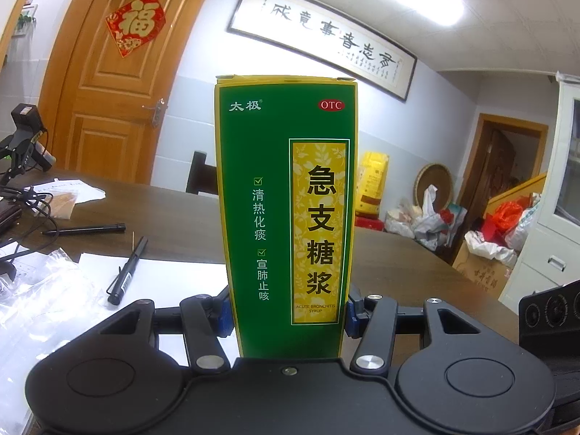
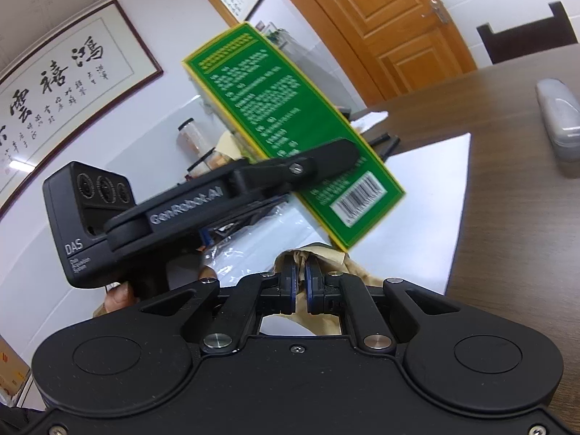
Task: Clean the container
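Far left: black tripod clamp (image 1: 21, 137) and tangled black cables (image 1: 32, 203) on the dark brown wooden table (image 1: 398, 253).

Left: two black pens (image 1: 128, 272) lying on white paper sheets (image 1: 174, 272), a crinkled clear plastic bag (image 1: 40, 304) beside them.

Centre: tall green and yellow cardboard medicine box (image 1: 290, 210), printed "OTC" and "ACUTE BRONCHITIS SYRUP", upright in the left wrist view, raised above the table. The left gripper (image 1: 288, 308) clamps its lower part, a blue pad against each narrow side. In the right wrist view the same box (image 2: 290, 123) appears tilted, barcode end lowest, with the left gripper (image 2: 308, 166) across it and a hand (image 2: 119, 293) on the handle.

Near centre: right gripper (image 2: 299, 282), jaws narrow, pinching a crumpled beige cloth (image 2: 319, 311) just below the box's barcode end.

Right: grey oblong case (image 2: 558, 119) on the table.

Far right: bags and a cardboard carton (image 1: 482, 264) on the floor.
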Motion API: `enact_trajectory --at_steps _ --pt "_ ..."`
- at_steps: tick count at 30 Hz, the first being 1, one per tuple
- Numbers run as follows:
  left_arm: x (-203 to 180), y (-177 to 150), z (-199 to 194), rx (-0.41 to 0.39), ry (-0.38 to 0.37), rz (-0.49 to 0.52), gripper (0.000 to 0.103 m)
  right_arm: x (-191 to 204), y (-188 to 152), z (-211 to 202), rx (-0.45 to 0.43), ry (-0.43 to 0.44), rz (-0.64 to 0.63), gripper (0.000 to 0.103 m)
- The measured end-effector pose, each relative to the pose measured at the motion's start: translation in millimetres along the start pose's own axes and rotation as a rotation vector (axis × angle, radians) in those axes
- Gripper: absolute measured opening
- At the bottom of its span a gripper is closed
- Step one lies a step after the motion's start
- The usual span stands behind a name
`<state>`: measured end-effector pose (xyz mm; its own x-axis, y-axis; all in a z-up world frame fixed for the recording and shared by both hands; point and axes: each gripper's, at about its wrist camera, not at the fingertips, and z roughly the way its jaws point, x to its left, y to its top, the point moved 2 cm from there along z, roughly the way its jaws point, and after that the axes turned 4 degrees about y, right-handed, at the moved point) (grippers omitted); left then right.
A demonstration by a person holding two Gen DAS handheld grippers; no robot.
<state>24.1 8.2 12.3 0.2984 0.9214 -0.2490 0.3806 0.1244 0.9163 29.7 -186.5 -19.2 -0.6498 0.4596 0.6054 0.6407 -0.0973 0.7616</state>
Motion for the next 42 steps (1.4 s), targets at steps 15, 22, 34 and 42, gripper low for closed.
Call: enact_trajectory --at_steps 15,22,34,42 --pt "-8 -6 4 0.034 -0.010 0.025 0.049 16 -1 -6 -0.081 0.009 -0.115 0.006" --pt "-6 -6 4 0.034 -0.012 0.028 0.049 10 -2 0 -0.038 -0.024 -0.086 0.006" --pt "-5 -5 5 0.018 0.066 0.085 0.049 4 -6 -13 -0.039 -0.104 -0.040 0.006" --pt "-7 -5 6 0.028 0.075 0.102 0.049 -2 -2 -22 -0.090 -0.142 -0.022 0.006"
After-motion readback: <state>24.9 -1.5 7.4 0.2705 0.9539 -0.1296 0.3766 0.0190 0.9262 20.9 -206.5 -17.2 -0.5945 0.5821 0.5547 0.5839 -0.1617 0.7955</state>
